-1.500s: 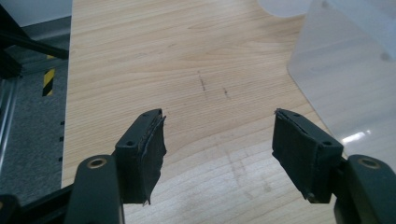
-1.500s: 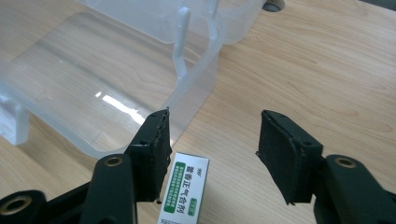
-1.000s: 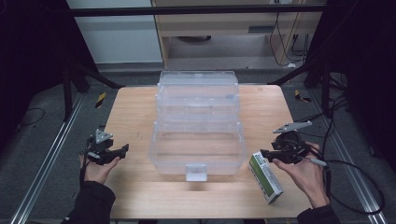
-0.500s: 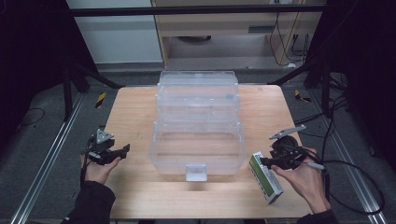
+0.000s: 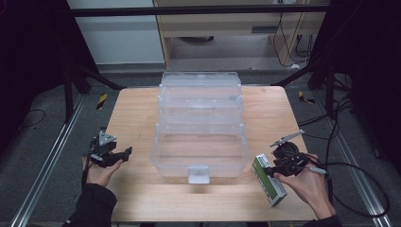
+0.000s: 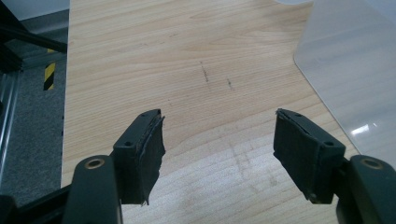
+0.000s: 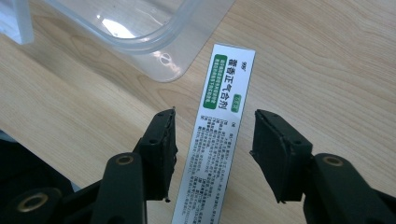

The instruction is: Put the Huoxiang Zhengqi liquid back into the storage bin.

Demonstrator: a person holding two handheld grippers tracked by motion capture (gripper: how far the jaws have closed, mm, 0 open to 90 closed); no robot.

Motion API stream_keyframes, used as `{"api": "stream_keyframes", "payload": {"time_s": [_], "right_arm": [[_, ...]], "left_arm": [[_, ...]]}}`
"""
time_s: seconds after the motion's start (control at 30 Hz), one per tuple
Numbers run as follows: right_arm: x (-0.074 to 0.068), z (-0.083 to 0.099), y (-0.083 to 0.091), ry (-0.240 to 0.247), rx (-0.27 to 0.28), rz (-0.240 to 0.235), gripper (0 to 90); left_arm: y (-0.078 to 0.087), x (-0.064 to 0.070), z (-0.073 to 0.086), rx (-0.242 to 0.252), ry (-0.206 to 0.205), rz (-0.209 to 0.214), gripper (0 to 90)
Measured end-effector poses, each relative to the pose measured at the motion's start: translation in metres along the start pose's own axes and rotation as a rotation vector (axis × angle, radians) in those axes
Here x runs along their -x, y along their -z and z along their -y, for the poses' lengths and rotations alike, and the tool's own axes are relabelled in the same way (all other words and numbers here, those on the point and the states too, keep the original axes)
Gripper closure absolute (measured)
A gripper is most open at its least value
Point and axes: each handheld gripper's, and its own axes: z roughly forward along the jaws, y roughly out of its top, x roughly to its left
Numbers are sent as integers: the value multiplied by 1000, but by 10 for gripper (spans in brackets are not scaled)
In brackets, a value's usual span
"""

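Observation:
A white and green box (image 5: 267, 180) with printed text lies flat near the table's front right corner, beside a clear plastic bin (image 5: 201, 125). My right gripper (image 5: 269, 170) hovers over the box, open; in the right gripper view the box (image 7: 219, 130) runs between the two jaws, apart from both pads. My left gripper (image 5: 120, 156) is open over bare wood at the table's left side, left of the bin. In the left gripper view the left gripper (image 6: 219, 140) has only tabletop between its jaws.
The clear bin, open on top with a front latch (image 5: 198, 173), takes up the middle of the wooden table (image 5: 137, 118). Its rounded corner (image 7: 154, 51) lies just beyond the box. Dark frame legs and cables (image 5: 350, 165) surround the table.
My right gripper has moved forward and down over the white and green box, so its jaws now straddle it. The left gripper has stayed where it was.

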Motion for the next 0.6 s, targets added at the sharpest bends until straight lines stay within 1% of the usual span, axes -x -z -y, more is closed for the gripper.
{"api": "stream_keyframes", "payload": {"time_s": [0.2,0.4,0.5,0.6], "right_arm": [[-1,0,-5,9,-31,-5,487],[0,2,-10,6,-60,-6,487],[0,3,-11,11,-65,-8,492],[0,4,-14,6,-86,-7,503]], "left_arm": [[-1,0,0,-5,-1,0,324],[-1,2,0,-13,-5,4,324],[-2,3,0,-15,-8,6,324],[-2,3,0,-17,-10,5,323]]}}
